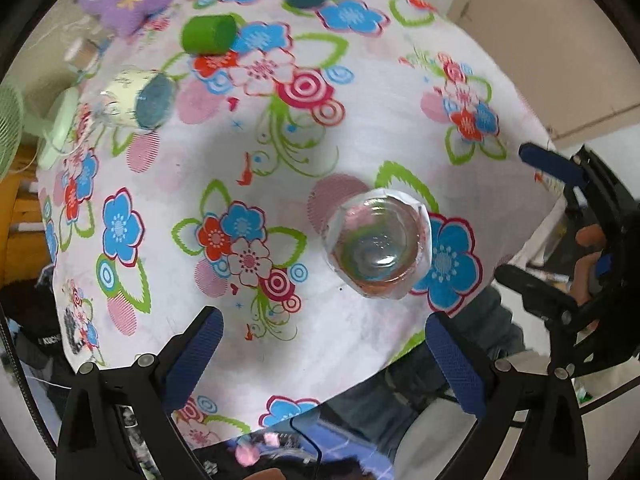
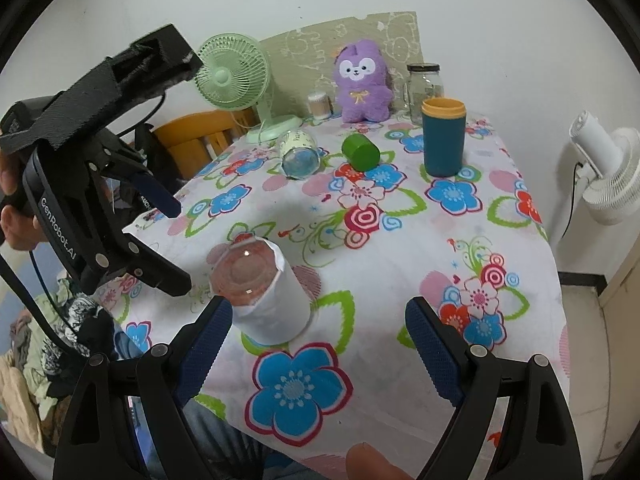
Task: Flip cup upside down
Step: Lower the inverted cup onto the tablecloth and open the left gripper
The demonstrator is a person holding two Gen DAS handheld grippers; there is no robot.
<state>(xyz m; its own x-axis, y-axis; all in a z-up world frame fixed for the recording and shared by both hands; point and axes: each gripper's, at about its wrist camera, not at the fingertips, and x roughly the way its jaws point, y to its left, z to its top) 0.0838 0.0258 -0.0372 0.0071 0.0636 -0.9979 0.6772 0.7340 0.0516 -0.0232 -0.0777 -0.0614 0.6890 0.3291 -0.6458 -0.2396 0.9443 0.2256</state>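
Note:
A clear glass cup with a white paper sleeve (image 2: 266,290) stands on the flowered tablecloth near the table's front edge, with its thick glass base facing up. In the left wrist view I look down onto the cup (image 1: 378,246). My left gripper (image 1: 324,356) is open and empty, hovering above the table just short of the cup. It also shows in the right wrist view (image 2: 174,244) left of the cup. My right gripper (image 2: 320,344) is open and empty, with the cup just ahead of its left finger. It shows at the right of the left wrist view (image 1: 516,210).
A green cup (image 2: 361,152) and a clear jar (image 2: 298,156) lie on their sides at mid-table. A teal tumbler (image 2: 443,138), purple plush (image 2: 362,82), glass jar (image 2: 424,84) and green fan (image 2: 236,76) stand at the back. A white fan (image 2: 608,168) stands right.

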